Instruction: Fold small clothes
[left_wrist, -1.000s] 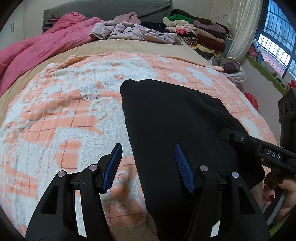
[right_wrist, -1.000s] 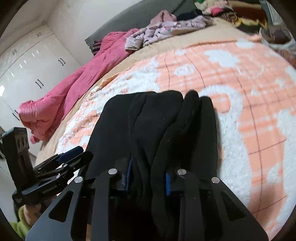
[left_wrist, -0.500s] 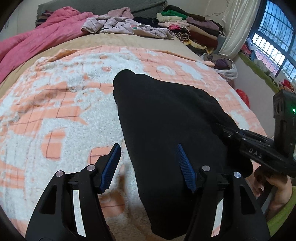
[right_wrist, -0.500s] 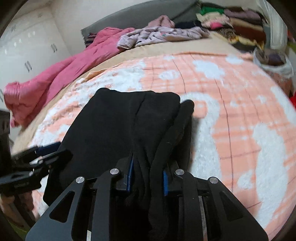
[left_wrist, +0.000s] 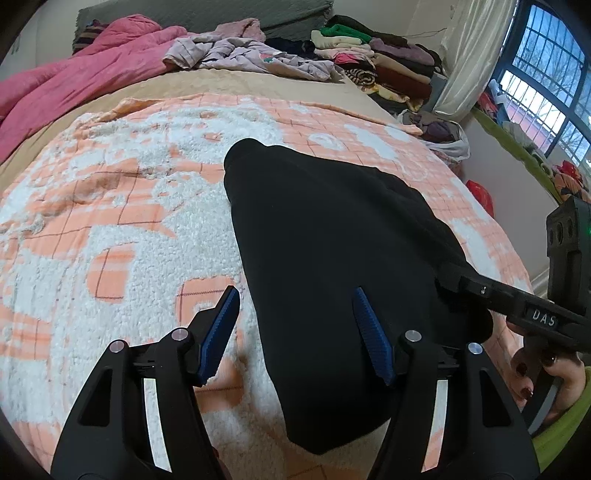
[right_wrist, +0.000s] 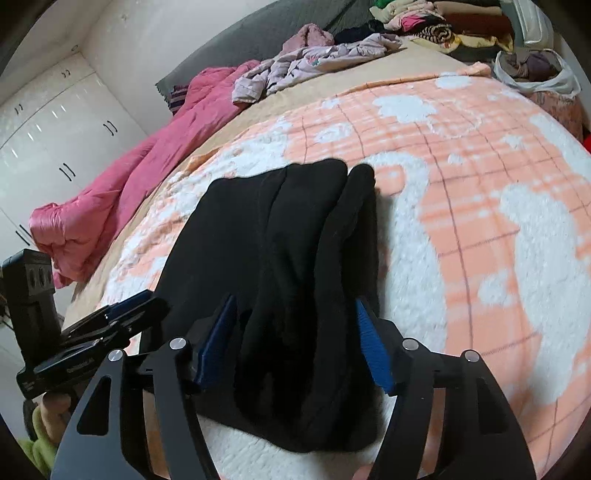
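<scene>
Bed, covered by an orange-and-white blanket (left_wrist: 110, 229), fills both views. Pink quilt (left_wrist: 74, 85) along the far left edge, lilac garments (left_wrist: 255, 55) heaped at the head, a stack of folded clothes (left_wrist: 373, 59) in the far right corner. Left wrist view alone shows the window (left_wrist: 543, 77), the curtain (left_wrist: 469, 55) and a red item on the floor by the bed. Right wrist view alone shows the white wardrobe (right_wrist: 62, 122) with dark handles. Black garment (left_wrist: 332, 251) lies folded on the blanket, near the bed's front edge; from the left wrist it reads as one smooth dark slab, from the right wrist its lengthwise folds and ridges show (right_wrist: 295, 258). Left gripper (left_wrist: 295, 328) hovers over the garment's left edge, jaws well apart, left pad over bare blanket, right pad over the black cloth; nothing pinched, and they have just been opening a little further. Right gripper (right_wrist: 293, 339) straddles the bunched near end of the garment, jaws having just sprung wide; the folds sit between the blue pads, whether the cloth still brushes them I cannot tell, but it is no longer clamped. A hand (left_wrist: 539, 373) with dark nails holds the right gripper's handle.
</scene>
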